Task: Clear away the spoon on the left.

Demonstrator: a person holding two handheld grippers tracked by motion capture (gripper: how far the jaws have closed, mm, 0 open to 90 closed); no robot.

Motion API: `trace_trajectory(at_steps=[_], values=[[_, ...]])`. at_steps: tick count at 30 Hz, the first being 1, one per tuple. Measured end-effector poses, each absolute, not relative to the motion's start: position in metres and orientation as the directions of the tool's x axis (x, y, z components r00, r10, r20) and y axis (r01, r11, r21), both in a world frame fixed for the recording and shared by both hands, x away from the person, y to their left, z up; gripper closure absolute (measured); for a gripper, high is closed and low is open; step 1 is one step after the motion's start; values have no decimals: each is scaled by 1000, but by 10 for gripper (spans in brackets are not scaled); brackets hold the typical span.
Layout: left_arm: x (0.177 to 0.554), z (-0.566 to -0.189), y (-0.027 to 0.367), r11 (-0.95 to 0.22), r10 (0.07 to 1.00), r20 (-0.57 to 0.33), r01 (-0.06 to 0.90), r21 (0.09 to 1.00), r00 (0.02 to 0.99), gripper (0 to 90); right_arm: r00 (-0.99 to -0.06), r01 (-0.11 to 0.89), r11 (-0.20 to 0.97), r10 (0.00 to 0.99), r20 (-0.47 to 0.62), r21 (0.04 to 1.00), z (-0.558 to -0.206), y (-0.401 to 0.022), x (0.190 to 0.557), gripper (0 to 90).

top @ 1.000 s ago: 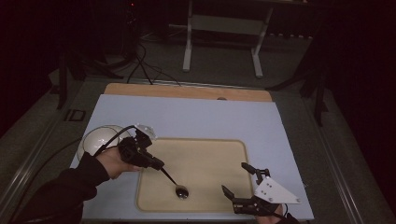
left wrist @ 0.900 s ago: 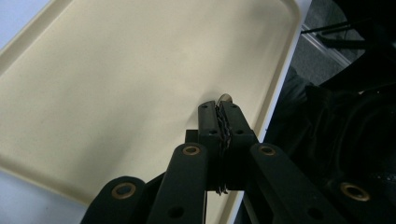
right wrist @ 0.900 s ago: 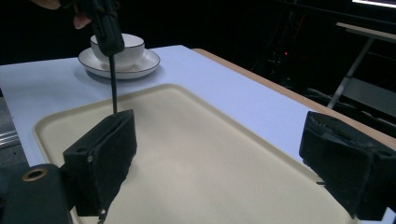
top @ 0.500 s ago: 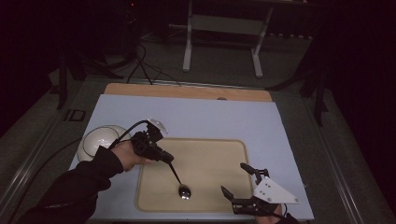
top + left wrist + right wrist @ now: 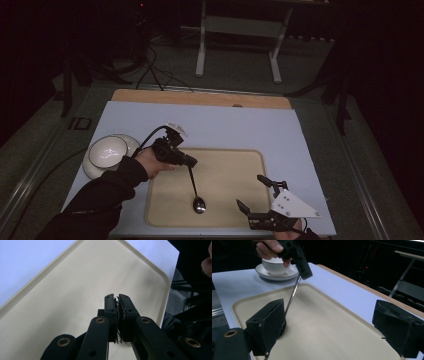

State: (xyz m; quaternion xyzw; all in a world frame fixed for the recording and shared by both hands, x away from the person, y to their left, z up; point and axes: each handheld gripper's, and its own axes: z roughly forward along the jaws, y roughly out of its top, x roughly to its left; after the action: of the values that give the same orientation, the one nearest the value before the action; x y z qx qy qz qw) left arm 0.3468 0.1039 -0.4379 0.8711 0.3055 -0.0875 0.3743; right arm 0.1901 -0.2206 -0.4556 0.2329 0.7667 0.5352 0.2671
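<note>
The spoon (image 5: 195,190) stands slanted over the beige tray (image 5: 225,165), its bowl down on the tray near that tray's front edge, towards the table's (image 5: 240,125) front edge. Its handle runs up and back into the left tongs (image 5: 190,161), which are clenched on the handle's top end; in the left gripper view the two jaws sit almost together with only a thin gap. The right tongs (image 5: 255,192) hover at the tray's front right corner, near the table's front edge, spread wide and grasping nothing, well apart from the spoon's bowl. A white cup on a saucer (image 5: 107,152) sits by the table's left edge, beside the left hand (image 5: 150,162).
</note>
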Motion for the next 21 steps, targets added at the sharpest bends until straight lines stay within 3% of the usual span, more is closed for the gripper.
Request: trace_trajectory(at_steps=[16,21], values=[[367,-467,87,-495,479,-411,625,603,776,822,-751,73,320,641,-159,944,-456,-221,190,112],[373,-482,82,-473,530,-401,653,591,747,807,-754,73,322,637,-159,944,-456,-220,190,112]])
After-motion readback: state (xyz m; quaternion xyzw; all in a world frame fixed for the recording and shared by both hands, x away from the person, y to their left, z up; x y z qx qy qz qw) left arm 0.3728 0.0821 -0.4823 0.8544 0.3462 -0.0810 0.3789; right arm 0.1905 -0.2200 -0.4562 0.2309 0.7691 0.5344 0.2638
